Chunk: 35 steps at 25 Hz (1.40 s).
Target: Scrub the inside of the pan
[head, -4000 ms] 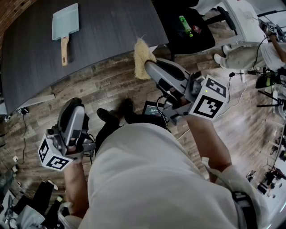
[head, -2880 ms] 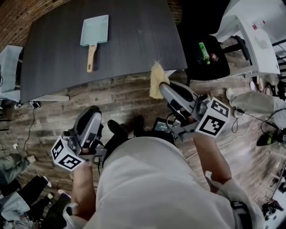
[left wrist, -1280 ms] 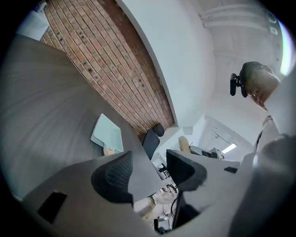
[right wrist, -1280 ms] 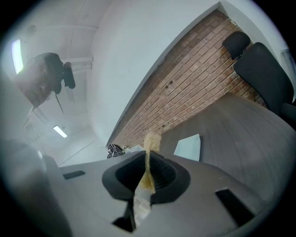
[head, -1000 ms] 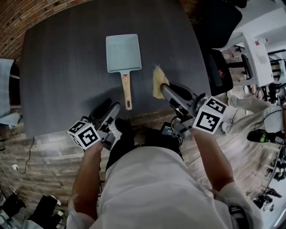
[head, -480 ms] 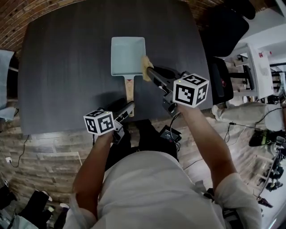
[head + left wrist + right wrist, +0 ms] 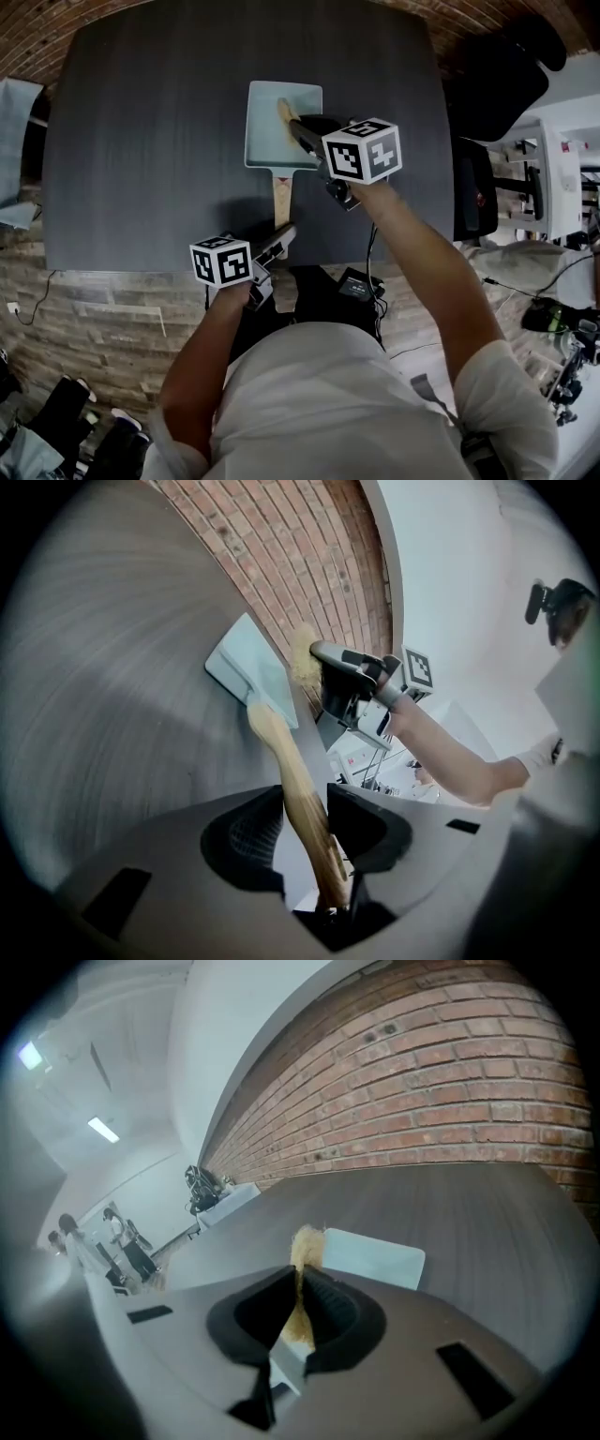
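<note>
Sensibly, the seemingly light, rigid pan [image 7: 281,127], flat on the table [image 7: 141,141], is held by its wooden handle [image 7: 298,785], on which the left gripper [image 7: 305,801] has just been closed, with the soft scrubber [image 7: 305,1246] pinched in the right gripper [image 7: 298,1290].

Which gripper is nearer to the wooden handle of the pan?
Left. The left gripper has just been closing its jaws on the wooden handle, which sits between them. The right gripper holds a yellow sponge farther off, over the pan.
</note>
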Available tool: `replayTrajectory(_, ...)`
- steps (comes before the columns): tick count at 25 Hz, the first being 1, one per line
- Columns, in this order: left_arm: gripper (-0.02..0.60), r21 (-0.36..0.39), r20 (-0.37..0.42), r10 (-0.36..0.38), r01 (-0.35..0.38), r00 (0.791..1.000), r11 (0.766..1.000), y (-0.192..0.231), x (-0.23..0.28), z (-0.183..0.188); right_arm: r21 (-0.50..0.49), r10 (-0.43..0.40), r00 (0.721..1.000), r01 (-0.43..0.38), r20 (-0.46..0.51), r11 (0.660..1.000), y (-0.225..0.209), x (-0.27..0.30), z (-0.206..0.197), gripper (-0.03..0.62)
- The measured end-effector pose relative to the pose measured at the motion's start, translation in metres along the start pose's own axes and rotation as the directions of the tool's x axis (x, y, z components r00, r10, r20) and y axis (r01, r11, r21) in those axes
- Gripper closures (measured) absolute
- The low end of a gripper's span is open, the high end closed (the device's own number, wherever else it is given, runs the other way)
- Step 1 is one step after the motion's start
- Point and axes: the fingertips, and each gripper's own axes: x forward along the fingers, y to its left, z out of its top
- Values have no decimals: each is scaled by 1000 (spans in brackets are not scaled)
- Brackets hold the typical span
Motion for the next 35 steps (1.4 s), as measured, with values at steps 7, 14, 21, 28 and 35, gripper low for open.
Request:
replayTrajectory(7, 434, -35, -8, 36, -37, 999, 999, -1, 1, 0, -121, -53, 995, 42, -84, 992, -13, 44, 7, 560)
replayTrajectory(14, 437, -42, -32, 56, -57, 998, 997, -2, 2, -2, -260, -130, 982, 92, -134, 961, -24, 76, 17, 560)
replayTrajectory(21, 436, -30, -57, 67, -68, 996, 997, -4, 2, -3, -438, -227, 949, 113, -218, 892, -30, 103, 14, 560)
replayTrajectory(28, 433, 13, -90, 71, -70, 993, 997, -3, 3, -5, -590, -242, 919, 13, -311, 807, -23, 120, 1, 560)
replayTrajectory(35, 430, 42, -119, 61, -56, 991, 998, -3, 3, -7, -580, -180, 894, -103, -410, 808, -9, 116, -19, 560)
